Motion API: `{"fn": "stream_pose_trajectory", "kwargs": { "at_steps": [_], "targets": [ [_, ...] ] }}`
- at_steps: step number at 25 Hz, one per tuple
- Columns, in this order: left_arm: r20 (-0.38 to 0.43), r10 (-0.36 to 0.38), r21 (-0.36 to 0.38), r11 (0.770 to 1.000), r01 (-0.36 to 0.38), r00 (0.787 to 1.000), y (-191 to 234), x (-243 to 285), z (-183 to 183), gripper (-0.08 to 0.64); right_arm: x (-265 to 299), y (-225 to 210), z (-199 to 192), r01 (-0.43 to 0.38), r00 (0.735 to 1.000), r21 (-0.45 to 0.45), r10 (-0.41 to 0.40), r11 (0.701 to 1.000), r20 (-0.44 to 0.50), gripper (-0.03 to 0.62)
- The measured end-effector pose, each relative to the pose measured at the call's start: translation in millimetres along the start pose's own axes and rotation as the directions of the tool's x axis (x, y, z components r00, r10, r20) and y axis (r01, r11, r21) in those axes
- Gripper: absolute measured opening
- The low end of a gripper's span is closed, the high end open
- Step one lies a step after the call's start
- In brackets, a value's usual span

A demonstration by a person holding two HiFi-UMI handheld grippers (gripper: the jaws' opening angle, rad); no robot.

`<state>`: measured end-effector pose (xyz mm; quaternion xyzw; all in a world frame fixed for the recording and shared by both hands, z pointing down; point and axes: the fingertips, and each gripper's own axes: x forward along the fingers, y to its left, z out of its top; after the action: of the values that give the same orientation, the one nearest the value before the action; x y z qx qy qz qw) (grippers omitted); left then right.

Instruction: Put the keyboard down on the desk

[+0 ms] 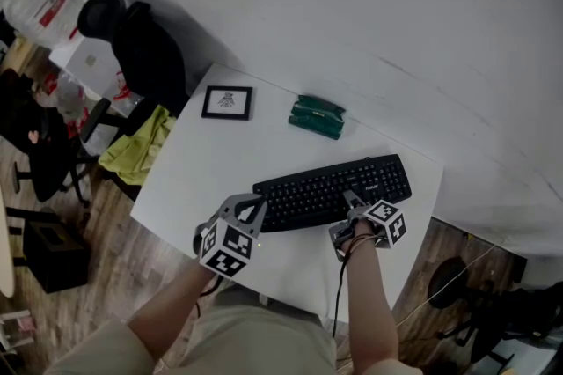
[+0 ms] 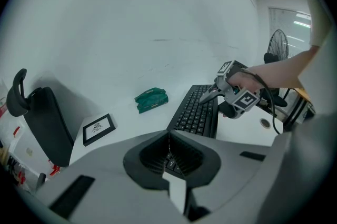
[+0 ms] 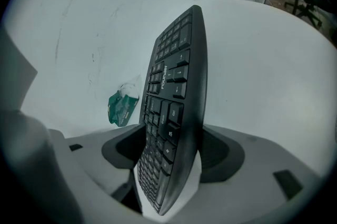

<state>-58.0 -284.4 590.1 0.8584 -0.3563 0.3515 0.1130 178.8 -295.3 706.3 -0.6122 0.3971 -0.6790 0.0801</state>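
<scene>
Task thing: keyboard lies flat, keys up, on the white desk, in its right half. The long axis runs approx 8-to-2 o'clock in the head view.
R fingers: right gripper is spread wide, straddling the keyboard's front edge near the right end. The board sits between the jaws, but neither pad looks to be pressing, so no hold.
L fingers: left gripper has its tips brought together with nothing held. It sits at the keyboard's left end, at 8 o'clock from board centre.
Others: picture frame at 11 o'clock from the keyboard, green packet at 12, both well apart from it. Office chair stands off the desk at 10.
Step (judged): set-down looks done; what's left is backing the right jaws off.
Risk 1: a jaw catches the front edge on pull-back, so the board gets dragged or tipped. Cause would be lifting or twisting before clearing the edge.
Risk 2: the right end is near the desk edge at 3 o'clock, so a sideways shove could send it over.
Risk 3: left tips nudge the left end and skew the board.
Hard to tell: whether the under-jaw props the board off the desk, whether the left tips touch it, and what the green packet really is. No keyboard cord is visible.
</scene>
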Motion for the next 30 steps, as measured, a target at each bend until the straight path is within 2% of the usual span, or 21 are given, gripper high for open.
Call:
{"fn": "stream_pose_trajectory", "kwargs": {
  "at_steps": [8,13,17,21,24,26,28,30],
  "targets": [
    [0.008,0.000,0.000,1.000,0.000,1.000,-1,-13,-5,0.025,-8,-23,-8,0.040,0.999,0.003,-0.040,0.999,-0.008,0.299],
    [0.014,0.010,-0.001,1.000,-0.010,1.000,5,-19,-5,0.025,-16,-21,-10,0.034,0.999,-0.027,-0.034,0.999,-0.003,0.299],
    [0.034,0.018,0.003,1.000,-0.018,0.999,10,-25,3,0.025,-31,-3,-13,0.003,1.000,-0.125,-0.002,0.992,0.003,0.298],
    [0.062,0.027,0.014,1.000,-0.028,0.998,13,-32,16,0.025,-51,32,-14,-0.099,0.995,-0.249,0.102,0.963,-0.001,0.284],
    [0.087,0.036,0.028,0.999,-0.039,0.996,15,-41,27,0.025,-73,60,-13,-0.163,0.984,-0.348,0.176,0.923,0.005,0.227],
    [0.107,0.038,0.031,0.999,-0.041,0.994,16,-48,34,0.025,-91,80,-14,-0.189,0.975,-0.442,0.219,0.877,0.019,0.179],
    [0.136,0.019,-0.010,1.000,-0.018,0.990,16,-57,44,0.025,-109,101,-16,-0.211,0.963,-0.549,0.267,0.808,0.022,0.146],
    [0.186,0.009,-0.067,0.998,0.004,0.983,18,-69,58,0.025,-127,121,-20,-0.232,0.948,-0.647,0.317,0.727,0.017,0.127]
  ]
}}
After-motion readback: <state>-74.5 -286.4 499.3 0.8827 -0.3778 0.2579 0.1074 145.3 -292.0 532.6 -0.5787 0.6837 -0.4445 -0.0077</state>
